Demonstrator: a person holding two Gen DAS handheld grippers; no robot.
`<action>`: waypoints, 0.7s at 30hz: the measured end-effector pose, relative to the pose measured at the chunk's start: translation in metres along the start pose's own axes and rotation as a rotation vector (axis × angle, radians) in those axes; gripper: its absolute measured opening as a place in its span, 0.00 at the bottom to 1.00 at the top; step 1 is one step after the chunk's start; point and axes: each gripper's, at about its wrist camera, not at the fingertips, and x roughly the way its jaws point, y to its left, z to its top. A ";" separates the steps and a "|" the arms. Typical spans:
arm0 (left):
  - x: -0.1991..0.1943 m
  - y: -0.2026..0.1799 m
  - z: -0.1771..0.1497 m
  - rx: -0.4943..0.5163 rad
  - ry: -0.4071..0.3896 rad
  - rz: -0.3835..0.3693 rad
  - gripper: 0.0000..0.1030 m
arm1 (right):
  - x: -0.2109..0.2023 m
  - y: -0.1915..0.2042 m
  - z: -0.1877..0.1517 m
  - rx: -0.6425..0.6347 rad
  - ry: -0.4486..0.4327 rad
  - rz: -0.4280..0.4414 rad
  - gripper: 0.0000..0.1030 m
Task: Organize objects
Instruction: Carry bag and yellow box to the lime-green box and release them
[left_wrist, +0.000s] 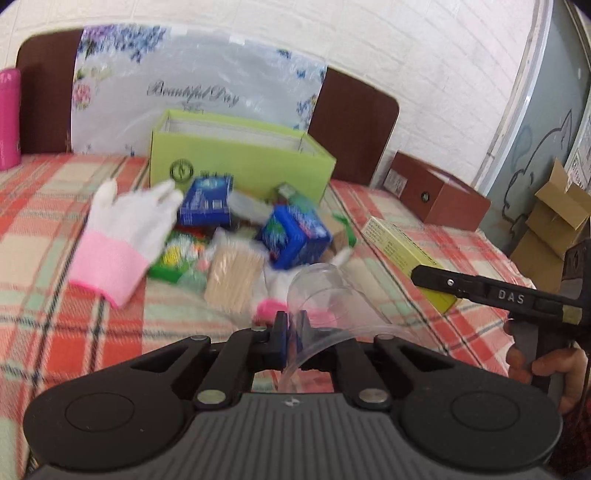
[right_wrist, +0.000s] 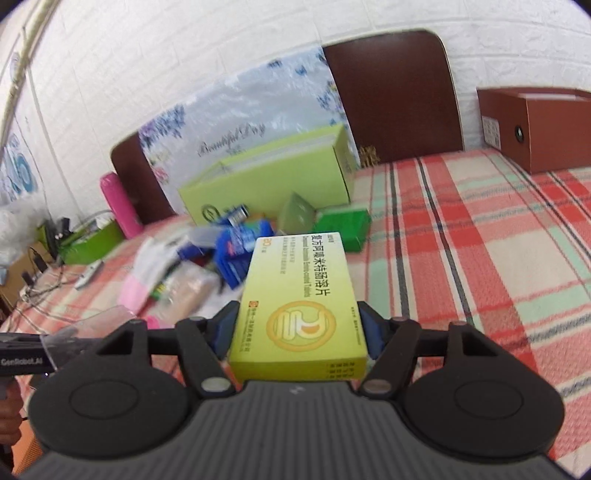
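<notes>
On a plaid bedspread (right_wrist: 480, 229) by a white brick wall (left_wrist: 424, 55), the left claw (left_wrist: 291, 328) pinches a clear cup (left_wrist: 325, 288); the right claw (right_wrist: 299, 328) clamps a yellow box (right_wrist: 299, 295).

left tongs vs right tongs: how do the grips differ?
Left tongs are pinched almost fully shut on the thin wall of a clear plastic cup; right tongs stand wide, clamping a yellow-green medicine box across its width. The cup is transparent and round; the box is opaque and flat-sided. Both tongs hold a load.

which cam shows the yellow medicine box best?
Right wrist. The yellow medicine box fills the centre there, clamped between the right gripper pads, its printed top face and logo readable. The left wrist view catches only a slanted, blurry side of it, partly hidden behind that gripper's finger.
</notes>
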 end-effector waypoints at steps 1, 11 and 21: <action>-0.002 0.000 0.007 0.012 -0.017 0.011 0.03 | -0.002 0.003 0.006 -0.017 -0.015 0.005 0.64; 0.017 0.015 0.087 0.067 -0.156 0.125 0.03 | 0.032 0.028 0.063 -0.161 -0.089 -0.007 0.64; 0.099 0.017 0.175 0.104 -0.237 0.226 0.03 | 0.137 0.024 0.129 -0.199 -0.098 -0.135 0.64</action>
